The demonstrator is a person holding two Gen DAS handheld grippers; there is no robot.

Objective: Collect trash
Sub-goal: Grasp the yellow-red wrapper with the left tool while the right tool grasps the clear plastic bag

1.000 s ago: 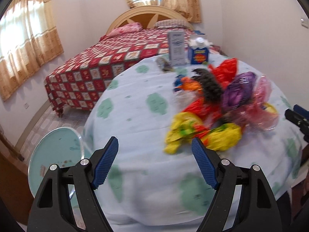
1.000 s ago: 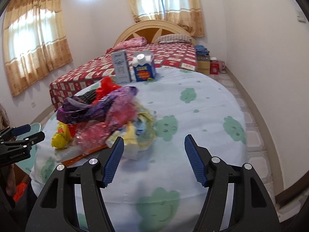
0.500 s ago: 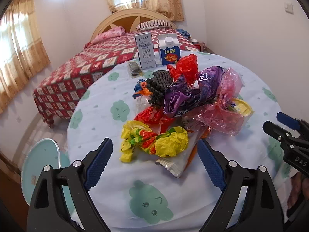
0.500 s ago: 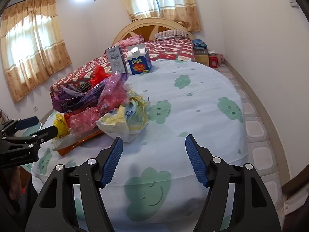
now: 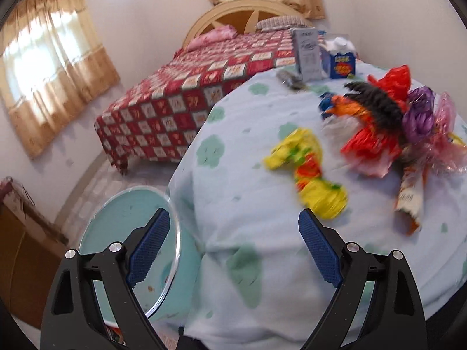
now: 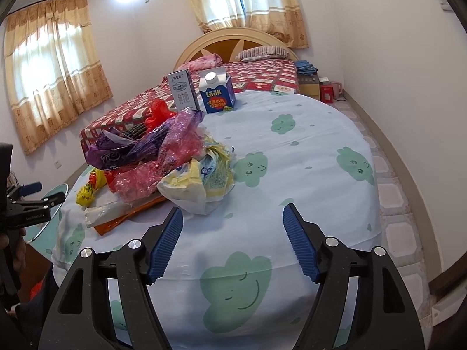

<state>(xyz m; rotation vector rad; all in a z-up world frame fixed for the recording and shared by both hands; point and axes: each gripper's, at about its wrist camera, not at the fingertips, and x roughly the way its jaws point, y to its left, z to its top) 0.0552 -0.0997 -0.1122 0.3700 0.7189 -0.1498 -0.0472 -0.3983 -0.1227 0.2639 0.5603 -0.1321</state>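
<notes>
On the counter (image 6: 321, 134) the trash pile (image 6: 151, 157) lies ungathered; left gripper (image 5: 233, 248) gapes empty, right gripper (image 6: 233, 242) has its jaws opening, empty. Next, I judge: reach a wrapper (image 5: 309, 172) and clench.

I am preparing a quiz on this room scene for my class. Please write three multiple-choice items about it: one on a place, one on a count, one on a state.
1. Where does the blue carton stand?
A. at the table's far edge, beside the grey carton
B. on the floor
C. on the bed

2. How many cartons stand upright on the table?
A. one
B. two
C. four

3. What is between the right gripper jaws?
A. a wrapper
B. a carton
C. nothing

Answers: 1 A, the cartons stand side by side; 2 B, only those two show; 3 C, the opening jaws frame only tablecloth.
</notes>
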